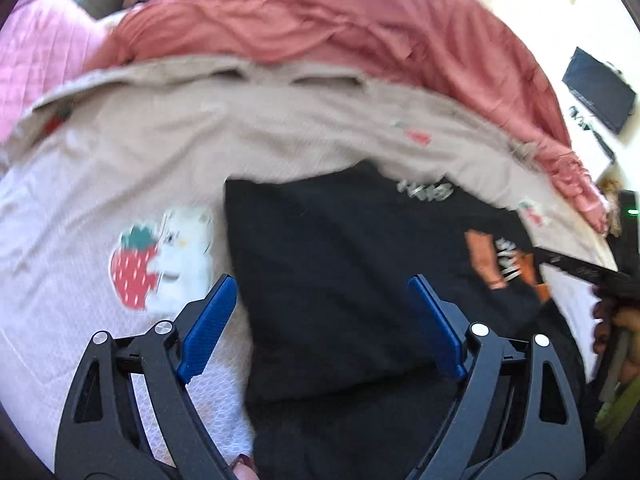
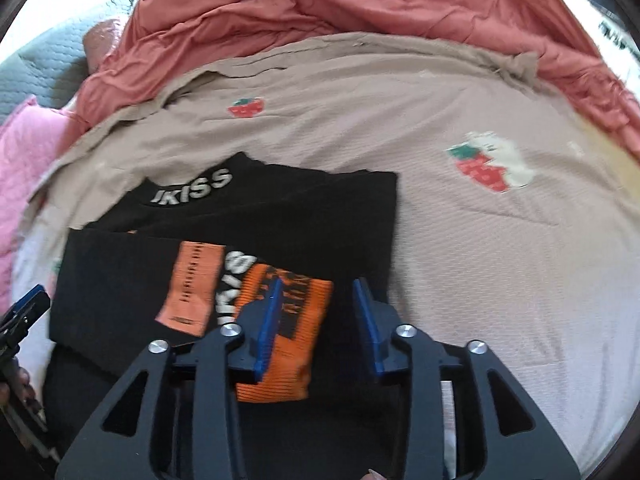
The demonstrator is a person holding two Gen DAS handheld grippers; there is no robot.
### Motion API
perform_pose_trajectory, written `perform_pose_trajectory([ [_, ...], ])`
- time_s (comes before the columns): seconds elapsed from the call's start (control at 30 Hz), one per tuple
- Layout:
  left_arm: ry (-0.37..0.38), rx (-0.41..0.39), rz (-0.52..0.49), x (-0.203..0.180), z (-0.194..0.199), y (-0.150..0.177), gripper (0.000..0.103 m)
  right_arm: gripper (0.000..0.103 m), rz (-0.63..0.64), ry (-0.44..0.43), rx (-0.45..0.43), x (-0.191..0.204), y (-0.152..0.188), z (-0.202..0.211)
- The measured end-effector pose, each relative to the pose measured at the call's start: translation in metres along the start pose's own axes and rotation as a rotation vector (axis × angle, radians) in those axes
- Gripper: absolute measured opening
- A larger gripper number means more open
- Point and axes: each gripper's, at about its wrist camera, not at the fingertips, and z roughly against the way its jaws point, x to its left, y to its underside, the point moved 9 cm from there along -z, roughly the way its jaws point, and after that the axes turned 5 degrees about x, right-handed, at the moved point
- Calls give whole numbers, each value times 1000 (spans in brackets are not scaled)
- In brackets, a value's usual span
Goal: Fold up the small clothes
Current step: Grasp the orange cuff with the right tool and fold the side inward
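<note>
Black shirt (image 2: 256, 216) with orange print lies partly folded on the beige strawberry bedsheet (image 2: 460, 240), near its front edge. Left gripper (image 1: 320, 292) spread wide over it, nothing pinched. Right gripper (image 2: 318, 300) jaws partly apart above the orange patch, not gripping.

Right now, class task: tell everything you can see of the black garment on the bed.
The black garment is soft knit-looking cloth, partly folded, with layers overlapping. White lettering reading KISS runs along its collar band; orange printed panels with black marks sit on the top layer. It lies flat on the beige strawberry-print bedspread. The right tool hangs open over it; the left tool is open too.
</note>
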Motion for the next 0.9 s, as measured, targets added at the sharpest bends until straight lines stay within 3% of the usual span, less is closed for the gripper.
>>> perform_pose_trajectory([
  [0.13, 14, 44, -71, -17, -11, 9, 80, 47, 9, 8, 52, 10, 4, -19],
  [0.23, 18, 105, -77, -18, -26, 21, 80, 47, 9, 32, 65, 12, 7, -32],
  [0.3, 8, 128, -89, -18, -31, 25, 80, 22, 21, 28, 65, 16, 8, -31],
  [0.33, 4, 127, -93, -18, -31, 27, 80, 14, 52, 46, 55, 20, 7, -27],
  [0.37, 1, 128, -97, -18, -30, 29, 80, 13, 69, 55, 42, 22, 6, -24],
  [0.47, -2, 128, -99, -19, -29, 28, 80, 13, 137, 85, -48, 26, -5, -3],
  [0.53, -4, 131, -99, -20, -30, 29, 80, 13, 153, 99, -59, 23, -10, 0],
  [0.77, -15, 146, -116, -21, -34, 32, 80, 20, 180, 177, 19, 12, -3, -30],
  [0.9, -4, 134, -99, -21, -30, 28, 80, 25, 49, 116, -28, -5, -5, -9],
])
